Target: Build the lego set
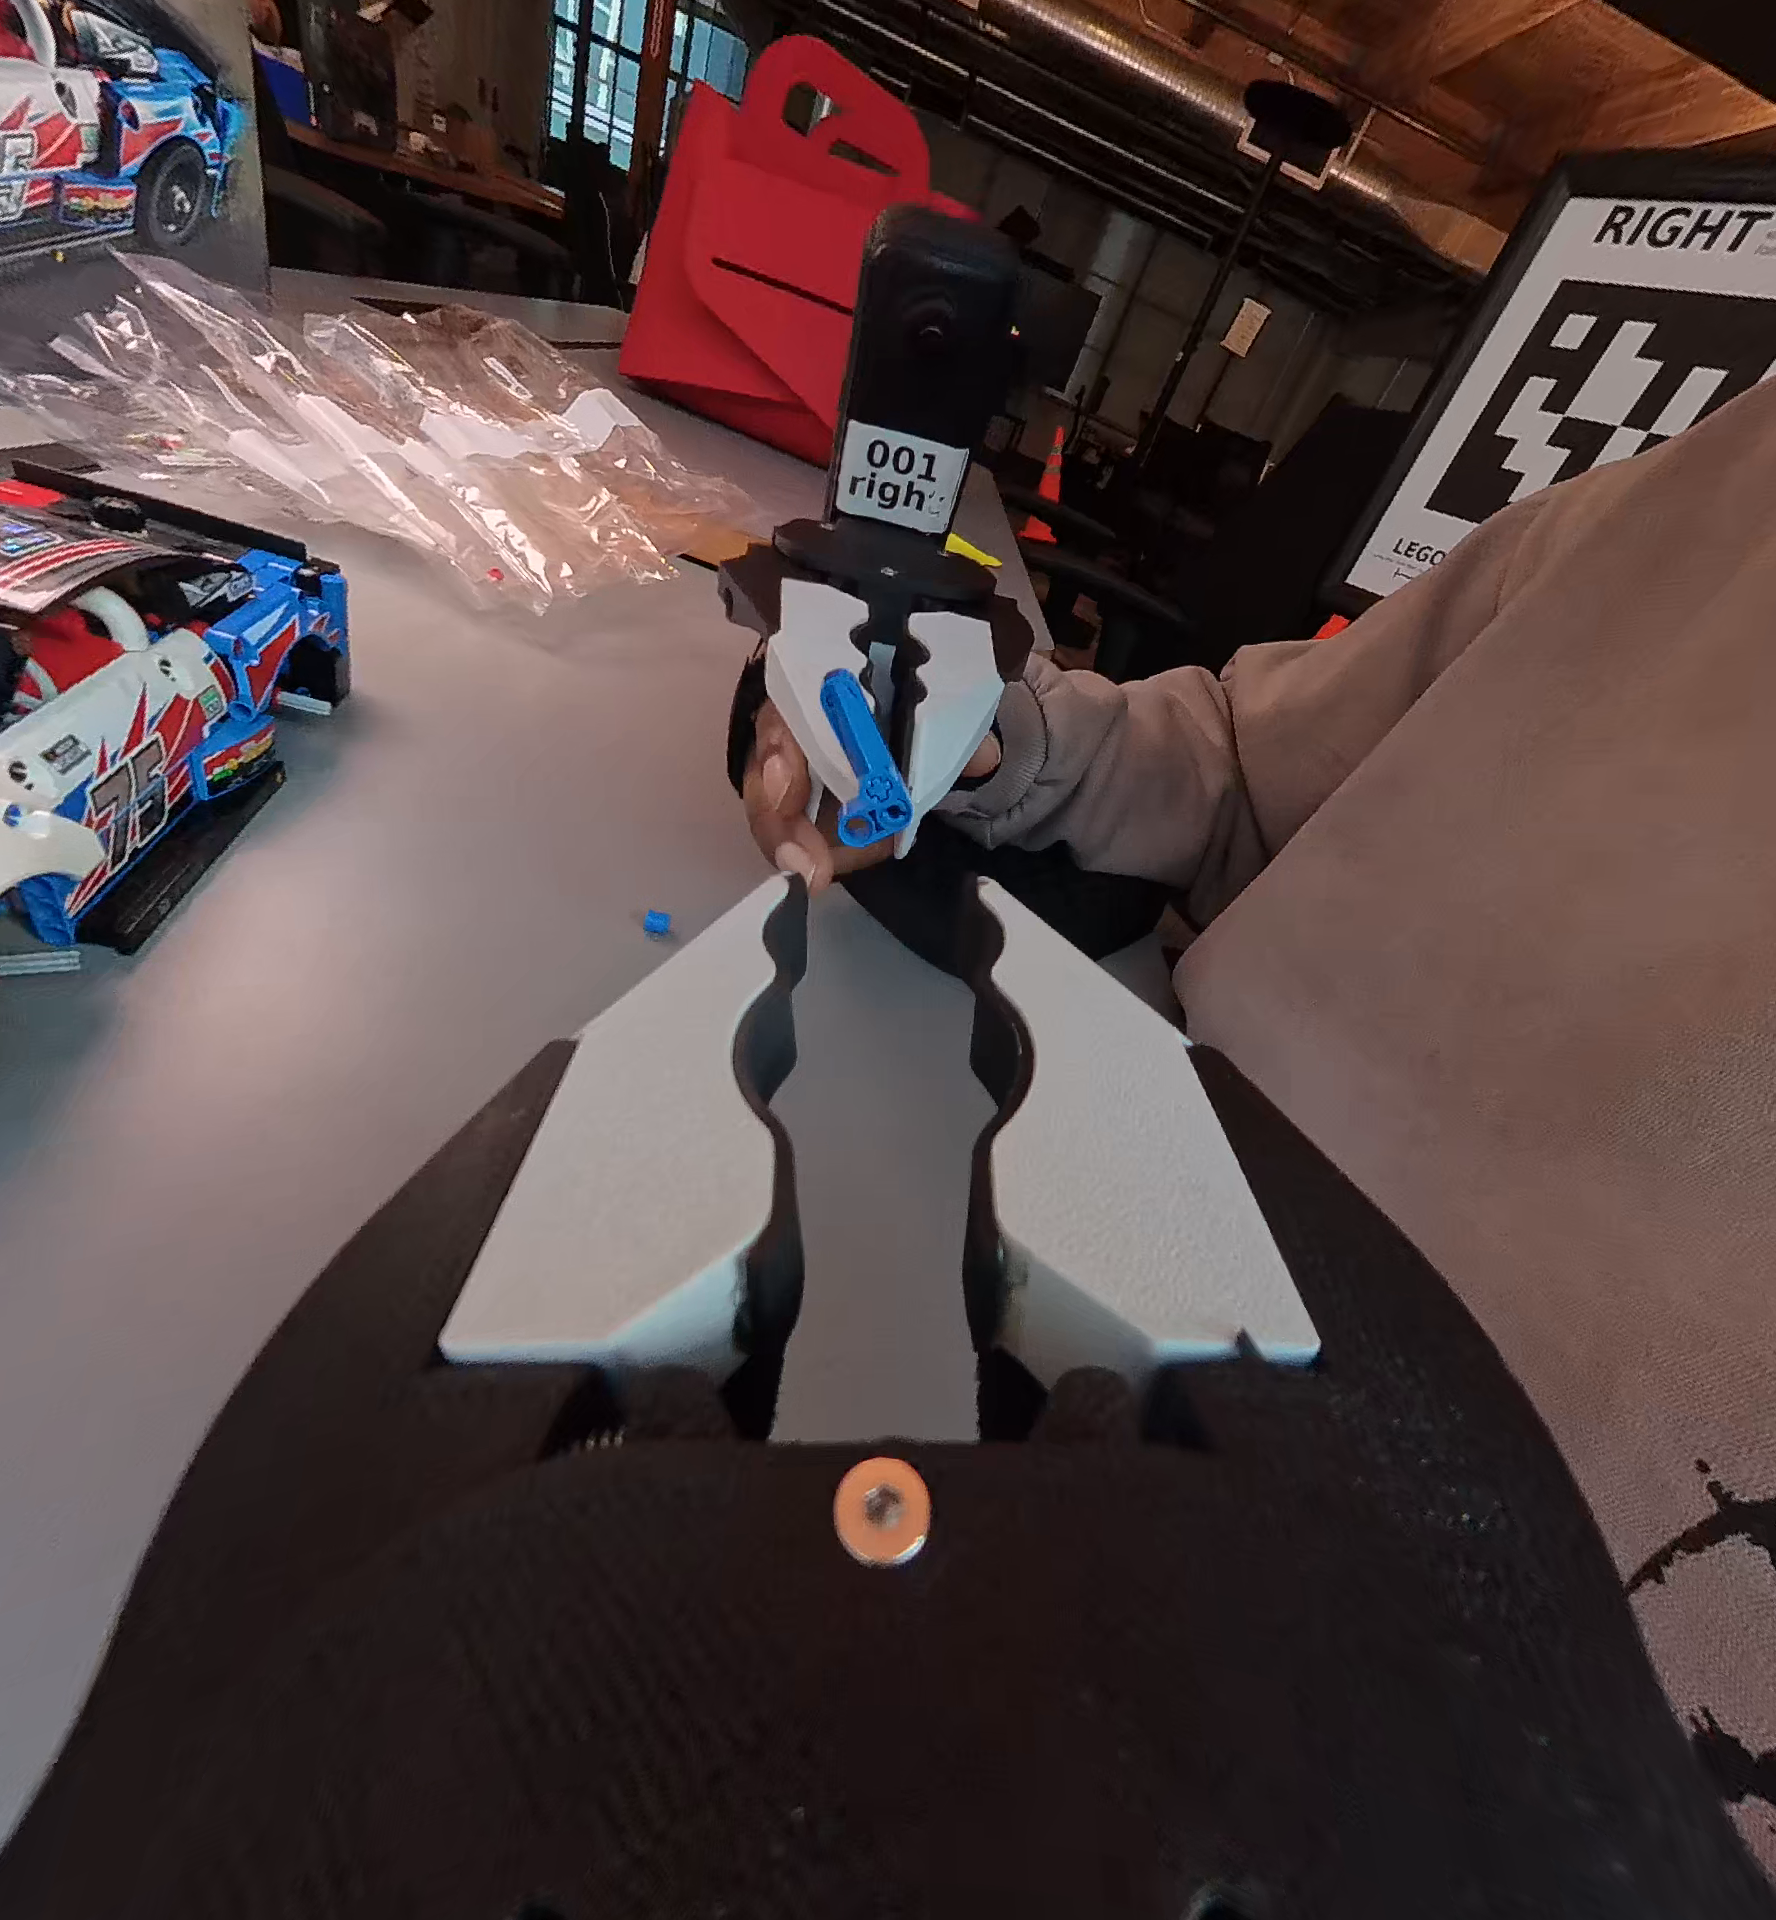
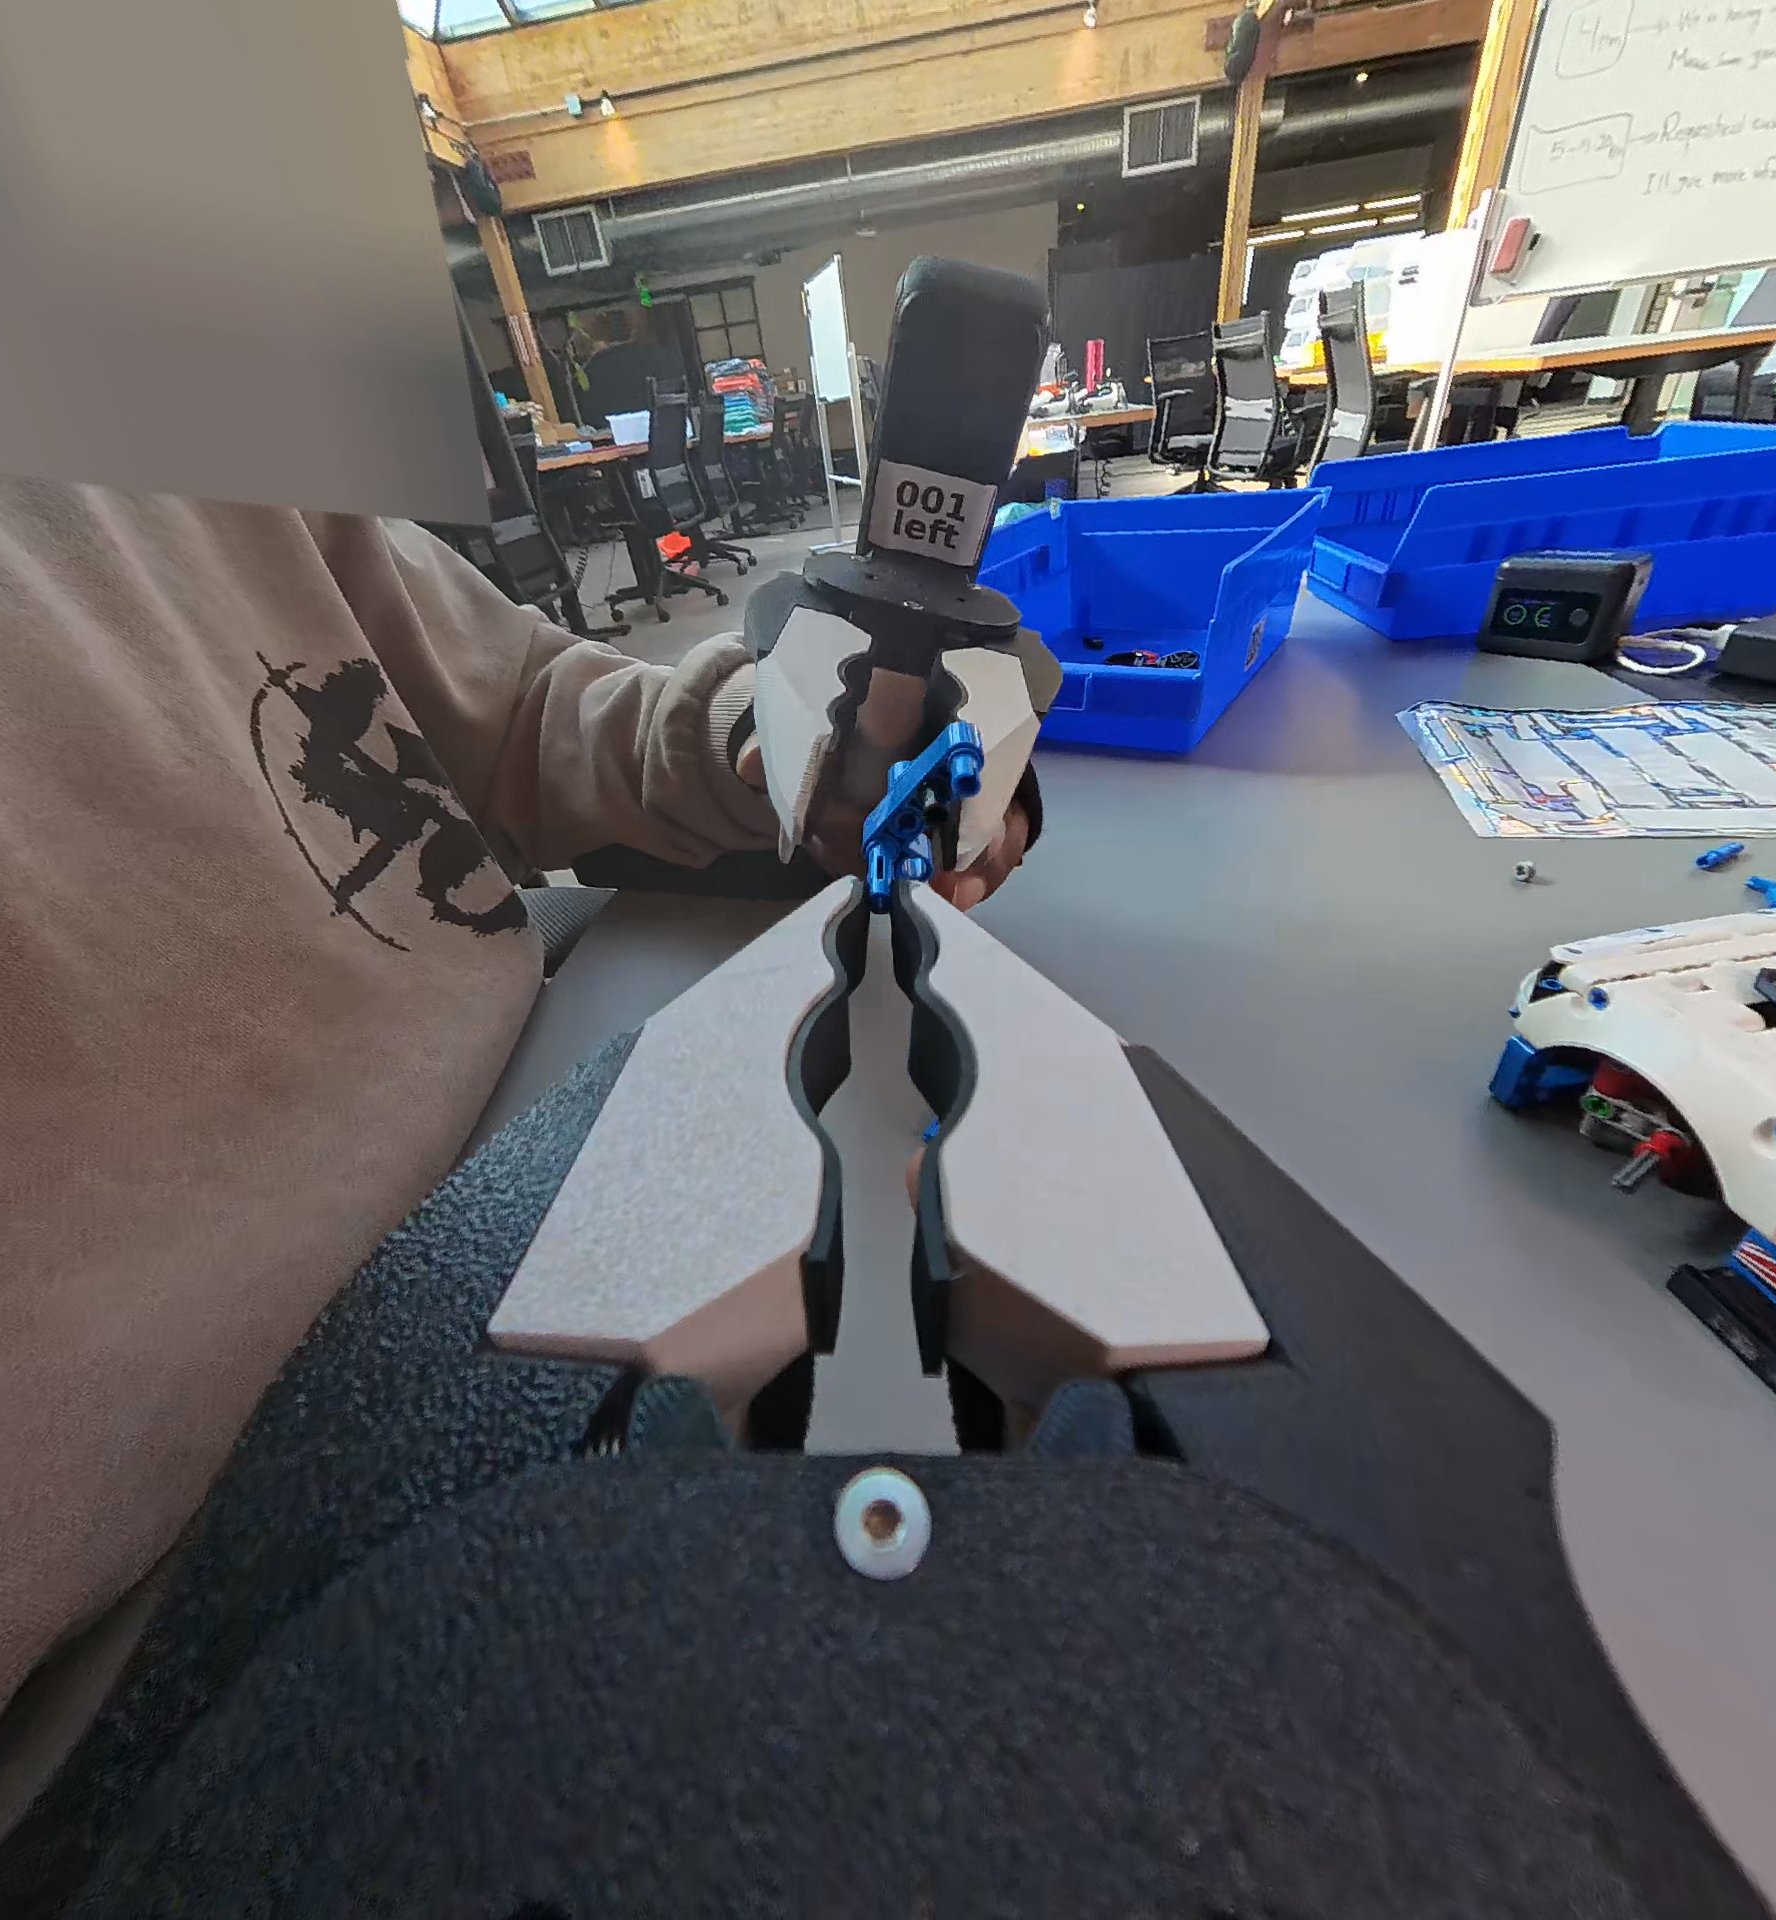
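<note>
My right gripper (image 2: 882, 894) is shut on the lower end of a blue lego beam (image 2: 915, 810) that carries blue pins near its top. In the left wrist view the right gripper (image 1: 868, 821) faces me and holds the beam (image 1: 863, 758) above the grey table (image 1: 448, 1039). My left gripper (image 1: 886, 883) is open and empty, its tips just short of the beam. It also shows in the right wrist view (image 2: 868, 847), facing the right one. The partly built race car (image 1: 115, 748) (image 2: 1694, 1049) sits on the table.
A small blue piece (image 1: 658, 922) lies on the table. Clear plastic bags (image 1: 396, 436), a red bag (image 1: 759, 281) and the set's box (image 1: 63, 135) stand behind. Blue bins (image 2: 1154, 613), a sticker sheet (image 2: 1632, 769), loose parts (image 2: 1720, 855) and a black device (image 2: 1564, 613) are nearby. A person's beige sleeve (image 1: 1486, 831) is close. My two grippers' fingertips are within a few centimetres of each other. Left tips and right tips are each some 20 cm from the partly built race car (image 2: 1694, 1049).
</note>
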A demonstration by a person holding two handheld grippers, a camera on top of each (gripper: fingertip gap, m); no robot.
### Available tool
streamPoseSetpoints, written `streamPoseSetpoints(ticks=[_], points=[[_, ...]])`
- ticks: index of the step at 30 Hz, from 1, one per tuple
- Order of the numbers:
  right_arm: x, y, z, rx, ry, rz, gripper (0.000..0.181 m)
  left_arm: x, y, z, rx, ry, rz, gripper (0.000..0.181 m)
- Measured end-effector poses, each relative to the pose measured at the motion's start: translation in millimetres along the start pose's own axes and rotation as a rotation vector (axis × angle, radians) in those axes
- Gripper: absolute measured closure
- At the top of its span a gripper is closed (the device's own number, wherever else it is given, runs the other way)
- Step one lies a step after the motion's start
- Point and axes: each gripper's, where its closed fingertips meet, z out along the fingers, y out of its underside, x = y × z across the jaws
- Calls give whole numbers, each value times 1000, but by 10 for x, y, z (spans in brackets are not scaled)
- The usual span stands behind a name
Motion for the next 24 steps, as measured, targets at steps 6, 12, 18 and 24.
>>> streamPoseSetpoints(ticks=[6,12,18,24], points=[[-39,30,64,-1,-23,-1,180,70,-23,105,12,3,17,156],[-29,69,102,-22,-1,-44,180,5,-20,84,1,-49,44,169],[-16,102,127,-46,13,-53,180,-16,9,64,-26,-41,68,169],[-15,105,119,-51,17,-54,179,-22,63,74,-67,-75,158,169]])
